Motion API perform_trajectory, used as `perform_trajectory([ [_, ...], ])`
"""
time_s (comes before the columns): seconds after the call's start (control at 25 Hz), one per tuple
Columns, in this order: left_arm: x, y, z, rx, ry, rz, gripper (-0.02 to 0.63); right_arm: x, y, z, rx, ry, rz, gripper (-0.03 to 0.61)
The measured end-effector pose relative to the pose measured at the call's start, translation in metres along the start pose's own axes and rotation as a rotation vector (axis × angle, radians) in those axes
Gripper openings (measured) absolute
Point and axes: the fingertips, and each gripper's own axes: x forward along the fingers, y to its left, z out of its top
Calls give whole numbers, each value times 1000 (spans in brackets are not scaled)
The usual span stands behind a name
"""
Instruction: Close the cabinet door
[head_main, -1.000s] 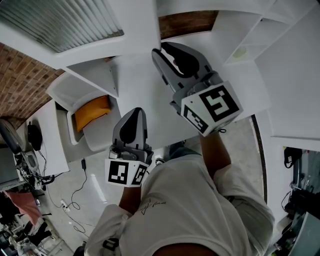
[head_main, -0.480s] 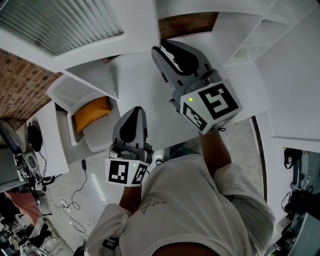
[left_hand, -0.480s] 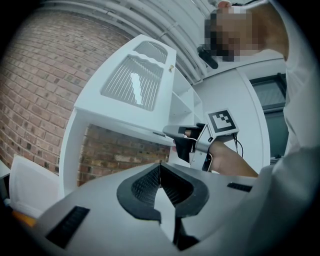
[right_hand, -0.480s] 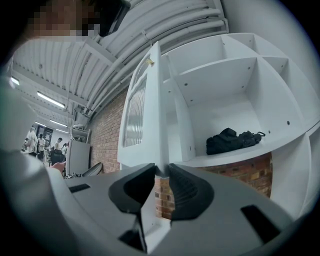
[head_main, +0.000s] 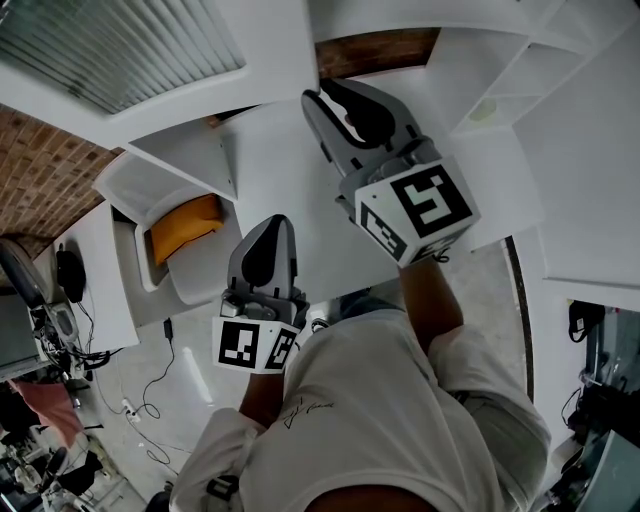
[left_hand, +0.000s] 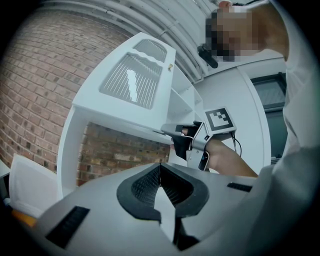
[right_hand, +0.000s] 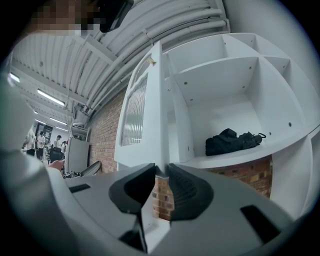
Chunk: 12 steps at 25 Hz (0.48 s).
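1. Pinching the white ribbed-glass cabinet door (right_hand: 134, 115) by its edge are the right tongs (right_hand: 161, 176); it stands open at 11 o'clock.
2. Idle left tongs (left_hand: 160, 169) are pressed together, empty.
3. Next move, I reckon: swing it toward the white open-shelf cabinet (right_hand: 225, 85) at 2 o'clock.

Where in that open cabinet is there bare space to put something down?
Bare patch: the shelf between the black bag and the door-side wall. The compartment above looks bare, but its floor is hidden. Crowded: the shelf's right end, where the bag lies, and the cabinet door edge, clamped by the right gripper.
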Motion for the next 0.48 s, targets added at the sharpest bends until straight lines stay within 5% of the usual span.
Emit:
perform_trajectory([
  [0.48, 5, -6, -4, -2, 4, -6, 17, 7, -8, -3, 6, -1, -22, 84],
])
